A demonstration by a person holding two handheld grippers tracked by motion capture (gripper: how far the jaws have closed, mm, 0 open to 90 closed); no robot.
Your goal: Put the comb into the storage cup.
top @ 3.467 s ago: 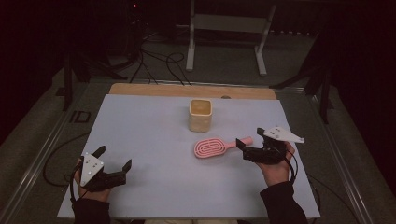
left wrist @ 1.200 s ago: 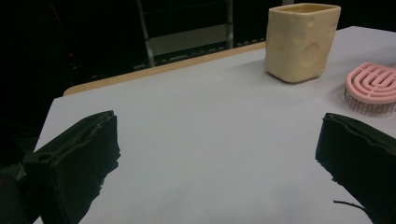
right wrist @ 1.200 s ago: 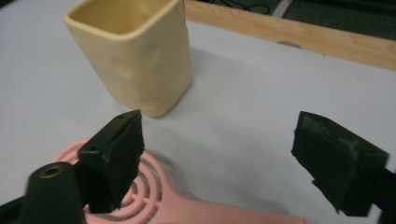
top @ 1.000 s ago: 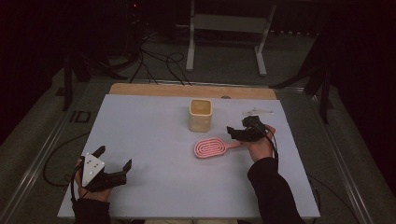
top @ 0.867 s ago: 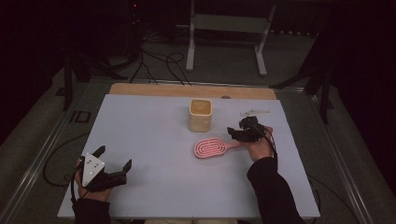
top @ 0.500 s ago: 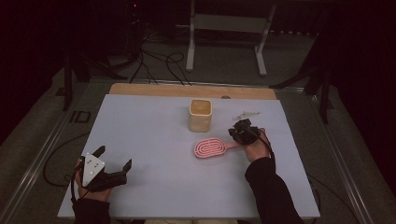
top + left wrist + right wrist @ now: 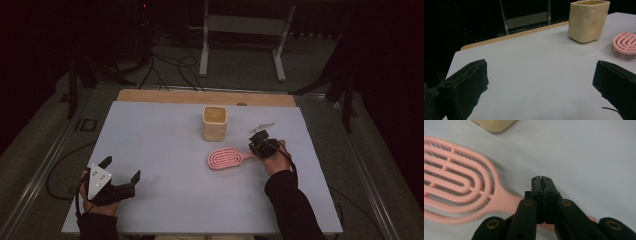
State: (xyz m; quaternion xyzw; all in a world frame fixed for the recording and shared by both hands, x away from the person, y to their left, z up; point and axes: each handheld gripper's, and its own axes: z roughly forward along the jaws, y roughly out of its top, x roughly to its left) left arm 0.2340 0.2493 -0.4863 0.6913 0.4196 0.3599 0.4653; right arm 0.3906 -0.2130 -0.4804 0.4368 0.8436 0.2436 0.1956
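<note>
Dim room, pale tabletop [image 7: 165, 145]: right gripper [image 7: 261, 143] jaws clenched over pink brush [image 7: 226, 159] handle, left gripper [image 7: 119, 175] jaws released.

Dark room, grey floor [image 7: 240, 70], cables [image 7: 170, 65]

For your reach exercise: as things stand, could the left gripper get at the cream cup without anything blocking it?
Probably yes. The left gripper is open, and bare table lies between it and the cream cup. The pink brush sits off to the side, by the right gripper.

High view overhead facing forward, claw views low and close, all sharing pink brush [image 7: 225, 158].
</note>
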